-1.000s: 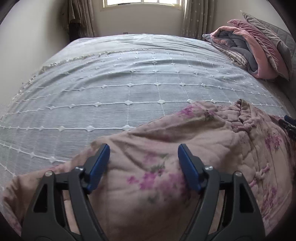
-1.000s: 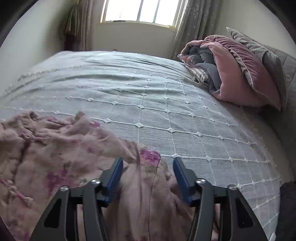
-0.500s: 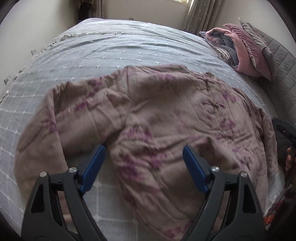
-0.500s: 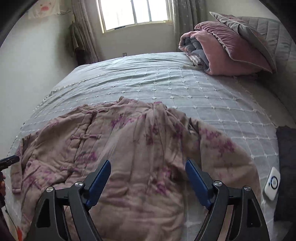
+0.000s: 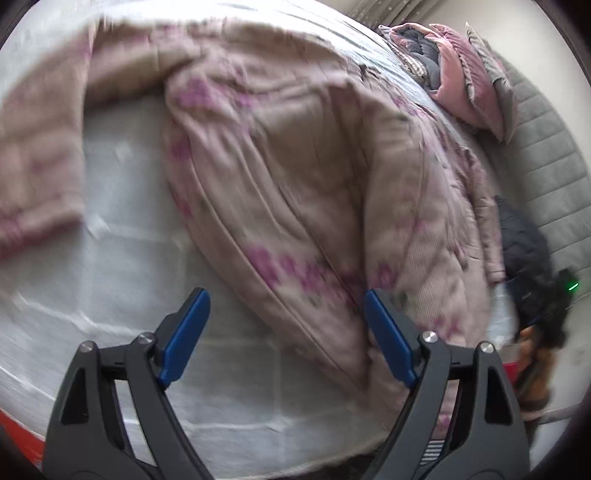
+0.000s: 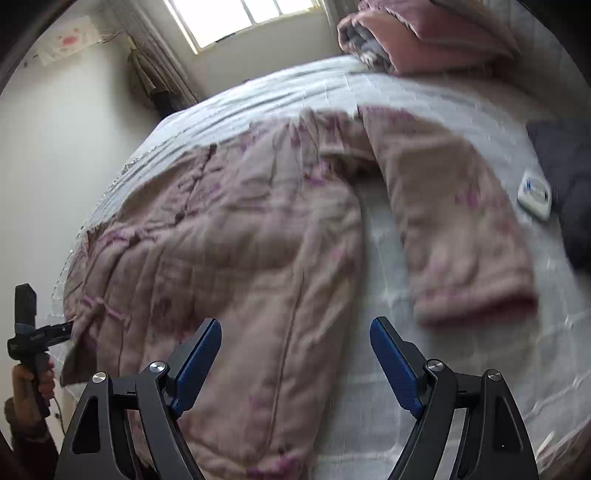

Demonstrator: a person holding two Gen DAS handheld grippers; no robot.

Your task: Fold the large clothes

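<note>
A large pink padded jacket with purple flowers (image 5: 295, 147) lies spread on the grey bedspread (image 5: 110, 277). One sleeve (image 5: 33, 166) reaches out at the left of the left wrist view. In the right wrist view the jacket (image 6: 221, 240) fills the middle, with its other sleeve (image 6: 461, 240) lying to the right. My left gripper (image 5: 284, 328) is open and empty, above the jacket's near hem. My right gripper (image 6: 295, 354) is open and empty, above the jacket's lower edge. The left gripper also shows at the left edge of the right wrist view (image 6: 26, 332), at the jacket's edge.
Folded pink and grey bedding with pillows (image 5: 461, 81) is piled at the head of the bed, also seen in the right wrist view (image 6: 424, 33). A dark garment (image 5: 524, 243) lies by the jacket. A white remote (image 6: 533, 195) lies on the bedspread beside it.
Both grippers have let go of the jacket and pulled back and up. The jacket now lies spread flat, and both views tilt down onto it.
</note>
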